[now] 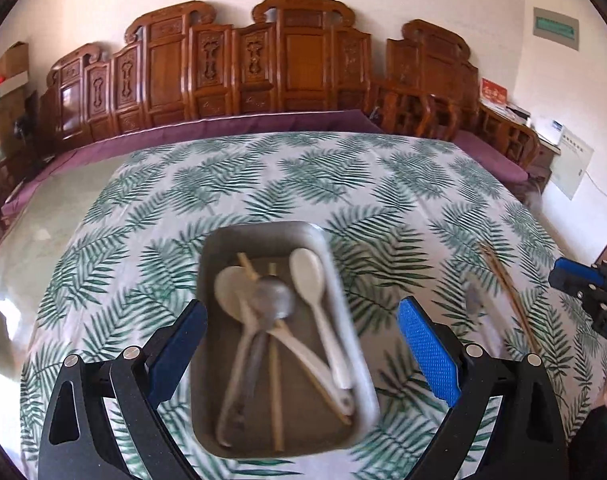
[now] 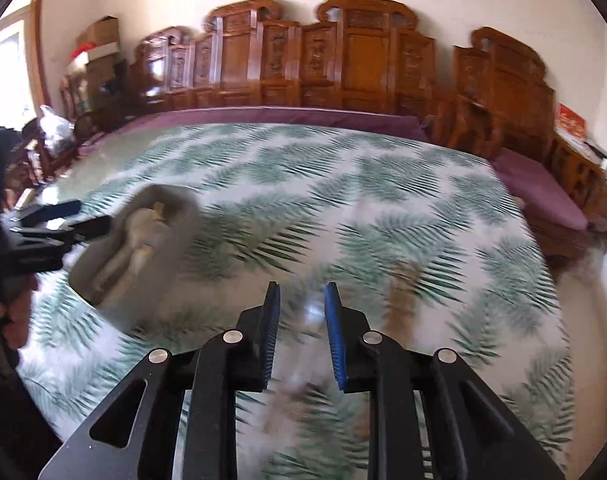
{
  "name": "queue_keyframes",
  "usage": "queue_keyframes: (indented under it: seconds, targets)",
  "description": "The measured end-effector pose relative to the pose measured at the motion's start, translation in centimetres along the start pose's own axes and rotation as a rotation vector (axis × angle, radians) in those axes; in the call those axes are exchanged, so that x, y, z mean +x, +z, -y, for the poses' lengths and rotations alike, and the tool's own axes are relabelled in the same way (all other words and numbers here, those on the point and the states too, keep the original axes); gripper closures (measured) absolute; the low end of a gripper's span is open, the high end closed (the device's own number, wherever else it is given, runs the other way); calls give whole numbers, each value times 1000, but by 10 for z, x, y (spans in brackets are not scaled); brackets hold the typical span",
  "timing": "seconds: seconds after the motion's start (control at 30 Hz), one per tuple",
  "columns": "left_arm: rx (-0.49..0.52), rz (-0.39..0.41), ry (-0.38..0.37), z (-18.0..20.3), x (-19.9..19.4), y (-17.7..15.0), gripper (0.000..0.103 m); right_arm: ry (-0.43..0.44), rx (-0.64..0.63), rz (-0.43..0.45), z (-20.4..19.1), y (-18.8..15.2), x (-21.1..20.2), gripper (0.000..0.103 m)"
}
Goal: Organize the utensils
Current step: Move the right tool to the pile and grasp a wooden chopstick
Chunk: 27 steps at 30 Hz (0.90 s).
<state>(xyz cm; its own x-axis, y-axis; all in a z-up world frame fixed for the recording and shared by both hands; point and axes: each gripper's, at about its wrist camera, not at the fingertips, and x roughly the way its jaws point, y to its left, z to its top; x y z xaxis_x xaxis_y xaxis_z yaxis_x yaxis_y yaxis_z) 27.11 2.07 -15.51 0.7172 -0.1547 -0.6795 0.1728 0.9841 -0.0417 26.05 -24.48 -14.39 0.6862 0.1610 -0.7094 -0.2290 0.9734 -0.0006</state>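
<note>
A grey tray (image 1: 343, 300) lies on the leaf-print tablecloth, holding white spoons (image 1: 309, 280), a metal spoon (image 1: 269, 300) and wooden chopsticks (image 1: 276, 380). My left gripper (image 1: 303, 344) is open wide and empty, its jaws either side of the tray, above it. To the right on the cloth lie a metal spoon (image 1: 477, 300) and a pair of chopsticks (image 1: 507, 292). My right gripper (image 2: 302, 332) is part open and hangs over a blurred shiny utensil (image 2: 309, 312); chopsticks (image 2: 399, 300) lie just right of it. The tray (image 2: 175, 248) shows at left in the right wrist view.
The tablecloth (image 1: 343, 184) covers a large table. Carved wooden benches (image 1: 263, 64) with purple cushions (image 2: 539, 188) stand along the far and right sides. The right gripper (image 1: 587, 292) shows at the right edge of the left wrist view.
</note>
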Motion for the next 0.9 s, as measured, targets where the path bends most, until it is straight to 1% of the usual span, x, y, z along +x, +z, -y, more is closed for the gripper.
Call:
queue_keyframes:
  seconds: [0.07,0.17,0.27,0.47,0.57,0.6,0.7,0.9]
  targets:
    - [7,2,-13,11,0,-2,11,-29,11,-14,20,-9,2,78]
    - [24,-5,-27,25,1,-5,11,-48,31,-44,42,-19,14,78]
    - [43,-12,-39,39,4,-8,11,-56,49,-73,55,-30,30,78]
    - [94,-43,-67,64,12,-15,11,-40,52,-145,62,-40,69,78]
    - [120,-54,-71,75,16,-20,11,-77,23,-181,61,-44,82,78]
    - [130,-60,-71,79,17,-22,11,-66,30,-188,61,-45,84,78]
    - [150,-75,-73,88,22,-26,11,-56,26,-190,62,-44,89,78]
    - [175,-104,-69,100,34,-34,11,-72,50,-197,70,-40,99,78]
